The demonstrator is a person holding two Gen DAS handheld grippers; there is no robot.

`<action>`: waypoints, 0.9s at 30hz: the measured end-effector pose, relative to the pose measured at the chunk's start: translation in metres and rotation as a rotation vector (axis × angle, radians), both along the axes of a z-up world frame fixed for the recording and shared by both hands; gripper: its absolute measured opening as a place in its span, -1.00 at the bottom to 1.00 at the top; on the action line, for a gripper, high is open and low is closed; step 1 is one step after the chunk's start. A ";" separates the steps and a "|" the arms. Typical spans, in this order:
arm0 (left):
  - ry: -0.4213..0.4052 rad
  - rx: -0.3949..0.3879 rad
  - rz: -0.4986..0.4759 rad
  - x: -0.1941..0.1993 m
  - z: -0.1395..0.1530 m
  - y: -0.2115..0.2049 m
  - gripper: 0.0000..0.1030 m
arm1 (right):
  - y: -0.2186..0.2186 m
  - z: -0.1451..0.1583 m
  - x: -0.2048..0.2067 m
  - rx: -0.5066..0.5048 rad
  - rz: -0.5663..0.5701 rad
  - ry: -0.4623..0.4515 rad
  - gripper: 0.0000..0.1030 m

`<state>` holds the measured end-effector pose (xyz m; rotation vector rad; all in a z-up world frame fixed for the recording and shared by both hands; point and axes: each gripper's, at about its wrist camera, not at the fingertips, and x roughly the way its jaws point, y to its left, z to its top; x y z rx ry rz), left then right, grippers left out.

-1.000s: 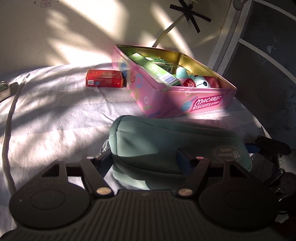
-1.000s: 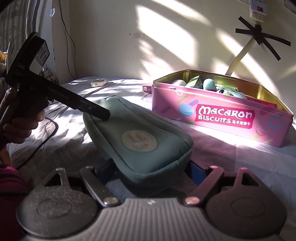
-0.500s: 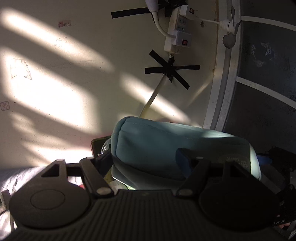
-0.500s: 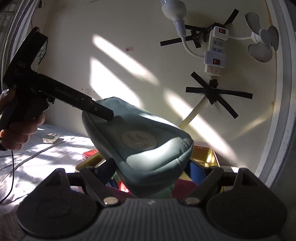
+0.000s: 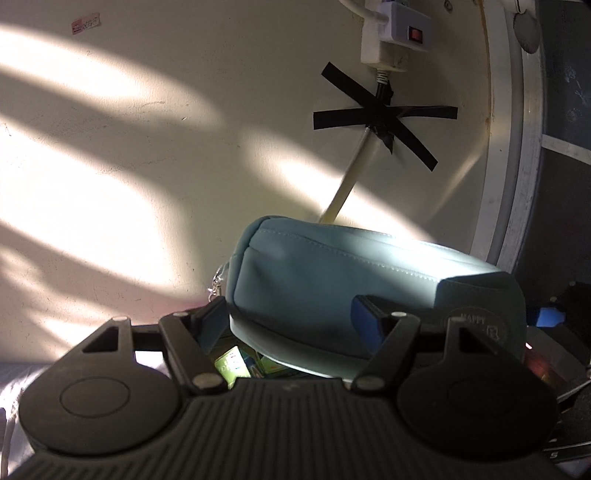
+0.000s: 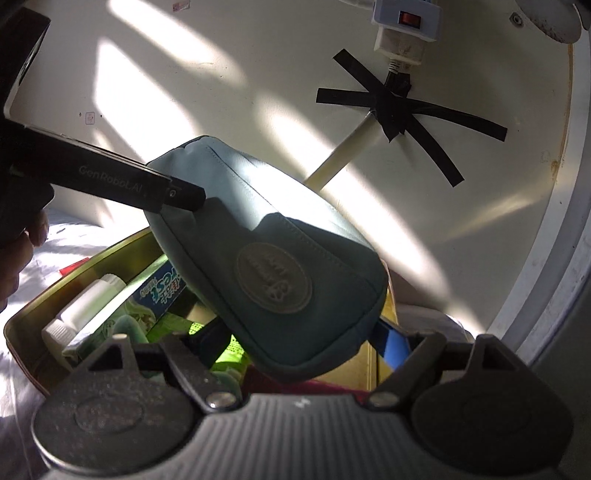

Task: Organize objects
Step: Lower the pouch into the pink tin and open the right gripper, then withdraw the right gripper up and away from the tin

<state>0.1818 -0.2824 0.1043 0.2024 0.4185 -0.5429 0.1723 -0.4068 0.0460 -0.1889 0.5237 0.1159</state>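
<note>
The teal zip pouch point(image 6: 266, 258) is held clear of the bed, above the open biscuit tin point(image 6: 110, 254). The left hand-held gripper point(image 5: 291, 317) clamps one end of the pouch between its pads. The right hand-held gripper point(image 6: 303, 339) clamps the other end, at 6 o'clock in its view. A toothpaste box point(image 6: 162, 288) lies inside the tin at 8 o'clock. A taped power strip point(image 6: 406, 22) hangs on the wall at 1 o'clock.

Both claws clamp the teal pouch point(image 6: 273, 258) above the tin point(image 6: 110, 258).
</note>
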 end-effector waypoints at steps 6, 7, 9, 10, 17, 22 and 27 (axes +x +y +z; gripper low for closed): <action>-0.004 0.042 0.029 -0.002 -0.009 -0.010 0.46 | 0.000 0.002 0.013 0.013 -0.067 -0.019 0.79; 0.000 0.045 0.031 -0.003 -0.009 -0.010 0.46 | -0.001 0.003 0.011 0.024 -0.072 -0.022 0.79; 0.016 0.040 0.037 -0.005 -0.009 -0.006 0.46 | -0.001 0.005 0.006 0.037 -0.083 -0.029 0.79; 0.023 0.038 0.043 -0.006 -0.009 -0.004 0.46 | -0.002 0.007 0.004 0.046 -0.081 -0.033 0.79; 0.057 0.020 0.075 -0.030 -0.012 0.018 0.46 | 0.005 0.014 -0.037 0.133 -0.096 -0.087 0.79; 0.050 0.010 0.059 -0.062 -0.010 0.034 0.47 | 0.016 0.013 -0.073 0.225 -0.140 -0.140 0.79; 0.041 0.001 0.049 -0.094 -0.013 0.054 0.57 | 0.028 0.011 -0.115 0.311 -0.208 -0.211 0.87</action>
